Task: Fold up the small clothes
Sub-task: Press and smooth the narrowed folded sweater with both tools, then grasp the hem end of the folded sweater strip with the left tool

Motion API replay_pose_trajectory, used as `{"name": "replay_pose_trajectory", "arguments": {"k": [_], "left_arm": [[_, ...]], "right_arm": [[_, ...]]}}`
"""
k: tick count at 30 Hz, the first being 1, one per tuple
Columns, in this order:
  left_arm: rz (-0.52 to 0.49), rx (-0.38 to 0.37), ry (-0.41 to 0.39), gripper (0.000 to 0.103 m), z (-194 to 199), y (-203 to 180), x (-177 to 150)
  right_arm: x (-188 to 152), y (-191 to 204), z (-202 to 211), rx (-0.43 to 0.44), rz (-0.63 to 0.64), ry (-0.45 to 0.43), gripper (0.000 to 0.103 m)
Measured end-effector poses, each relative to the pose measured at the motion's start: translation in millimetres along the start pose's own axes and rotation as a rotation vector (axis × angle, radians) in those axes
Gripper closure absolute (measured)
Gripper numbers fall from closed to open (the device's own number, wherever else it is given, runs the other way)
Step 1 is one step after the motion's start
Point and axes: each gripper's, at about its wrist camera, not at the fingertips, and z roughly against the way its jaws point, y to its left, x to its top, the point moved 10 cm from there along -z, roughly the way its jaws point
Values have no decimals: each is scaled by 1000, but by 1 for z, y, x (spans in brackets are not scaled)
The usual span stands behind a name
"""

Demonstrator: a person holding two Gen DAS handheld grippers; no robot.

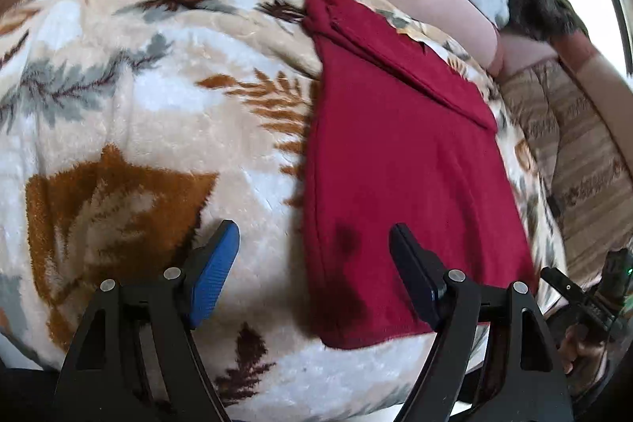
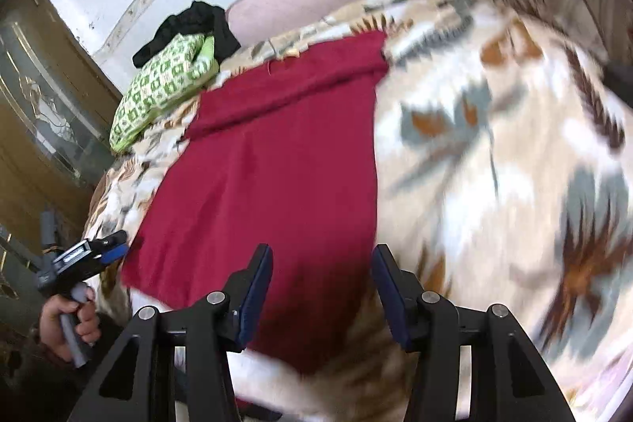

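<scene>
My red cloth (image 1: 399, 161) lies flat on the leafy blanket (image 1: 138, 105), its long way running from near to far. My left gripper (image 1: 314, 263) and right gripper (image 2: 322, 287) hang open and empty, one over each near corner.

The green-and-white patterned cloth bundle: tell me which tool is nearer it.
Left. The left tool sits on the bundle's side of the dark red garment; the right tool is across at the garment's opposite edge.

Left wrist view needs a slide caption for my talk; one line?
Open left tool above a flat red garment on a leaf-print blanket.
</scene>
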Motion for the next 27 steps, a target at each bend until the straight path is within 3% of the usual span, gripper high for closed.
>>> {"name": "replay_pose_trajectory", "arguments": {"k": [8,10,15,19,22,24,26,27], "left_arm": [[71,-104,39,24,-2,-8,-5],[77,-145,63,24,-2,-14,-11],[76,-188,89,24,-4,-24,-17],[171,-266,102,24,-4,-22,-14],[140,-269,106,24,-3,-28,-17],[92,-241,103,28,-3,-34,-19],[64,-210,97,47,-2,-35,-20],[64,-198,97,51,-3,-33,-20]], "right_arm": [[-39,14,-30,-20,100,124,53],[-39,14,-31,-22,106,121,53],[-40,16,-29,61,31,142,58],[-43,5,-31,51,-43,161,67],[-43,8,-30,68,-75,163,69],[-42,21,-31,139,-68,166,69],[-42,19,-31,126,-72,158,71],[-42,15,-32,116,-85,160,72]]}}
